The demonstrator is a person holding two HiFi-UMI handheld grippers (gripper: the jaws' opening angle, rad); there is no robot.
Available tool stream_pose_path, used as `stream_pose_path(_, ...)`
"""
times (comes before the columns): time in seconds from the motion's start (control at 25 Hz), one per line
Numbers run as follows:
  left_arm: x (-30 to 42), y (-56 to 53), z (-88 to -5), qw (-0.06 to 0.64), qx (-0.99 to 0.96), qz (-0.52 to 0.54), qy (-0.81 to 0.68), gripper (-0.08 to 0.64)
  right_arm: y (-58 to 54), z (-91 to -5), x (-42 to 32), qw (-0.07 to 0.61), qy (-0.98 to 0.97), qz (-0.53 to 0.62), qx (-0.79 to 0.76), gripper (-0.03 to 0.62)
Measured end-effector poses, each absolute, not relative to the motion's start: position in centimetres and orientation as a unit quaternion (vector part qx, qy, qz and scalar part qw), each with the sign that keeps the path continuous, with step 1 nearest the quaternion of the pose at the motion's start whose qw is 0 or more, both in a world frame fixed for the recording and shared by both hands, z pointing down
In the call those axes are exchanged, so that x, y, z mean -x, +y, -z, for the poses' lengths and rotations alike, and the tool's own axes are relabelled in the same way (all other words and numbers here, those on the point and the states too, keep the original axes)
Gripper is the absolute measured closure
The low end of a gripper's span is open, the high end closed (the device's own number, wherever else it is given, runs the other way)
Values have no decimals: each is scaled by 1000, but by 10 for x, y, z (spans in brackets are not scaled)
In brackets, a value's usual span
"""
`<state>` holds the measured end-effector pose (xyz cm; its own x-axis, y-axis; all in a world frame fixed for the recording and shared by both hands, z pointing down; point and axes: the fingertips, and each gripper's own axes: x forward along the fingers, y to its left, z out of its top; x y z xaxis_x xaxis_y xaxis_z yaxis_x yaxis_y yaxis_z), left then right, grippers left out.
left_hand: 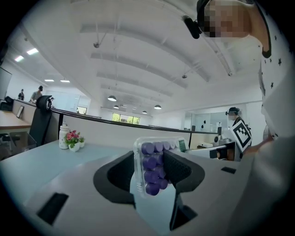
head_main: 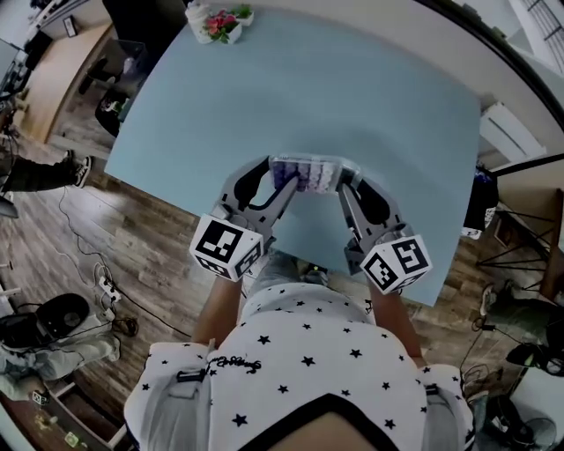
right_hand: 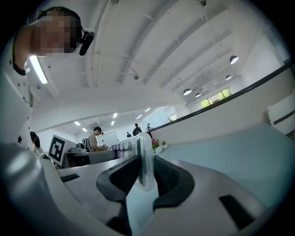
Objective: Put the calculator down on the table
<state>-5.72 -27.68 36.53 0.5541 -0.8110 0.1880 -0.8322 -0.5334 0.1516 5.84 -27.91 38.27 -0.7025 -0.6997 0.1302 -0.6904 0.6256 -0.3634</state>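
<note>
1. Calculator [head_main: 306, 172], head view: it spans the gap between the left gripper [head_main: 284, 182] and the right gripper [head_main: 345, 183], one end in each. It is over the near part of the blue surface [head_main: 352, 97], well apart from the flower pot [head_main: 220, 22] at the far edge. This view does not show whether it touches the surface.
2. Left gripper view: the fingers [left_hand: 182, 167] are narrow and pinch one end of the calculator, which stands on edge in a clear case with its purple keys toward the flower pot [left_hand: 73, 139] at the left. The pot is far beyond it.
3. Right gripper view: the calculator [right_hand: 145, 159] appears edge-on as a thin clear slab, clamped between this gripper's narrow fingers [right_hand: 168, 177]. The flower pot [right_hand: 157, 145] shows small, just beside the slab's edge and far behind it.
4. Step in hand, as I judge it: a two-handed carry over the surface, with the set-down not yet done.
5. The next move calls for lowering both ends evenly and tipping the calculator flat. The fingers should part only once the surface bears it, so it neither drops nor topples.
</note>
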Motion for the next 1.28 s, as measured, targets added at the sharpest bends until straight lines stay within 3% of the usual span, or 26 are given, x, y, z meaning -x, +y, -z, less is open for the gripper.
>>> stream_pose_path(1.28,112,-372,-489,238,-884,-108,-388,345,-354,-496,-3,-82,833,294,462,497)
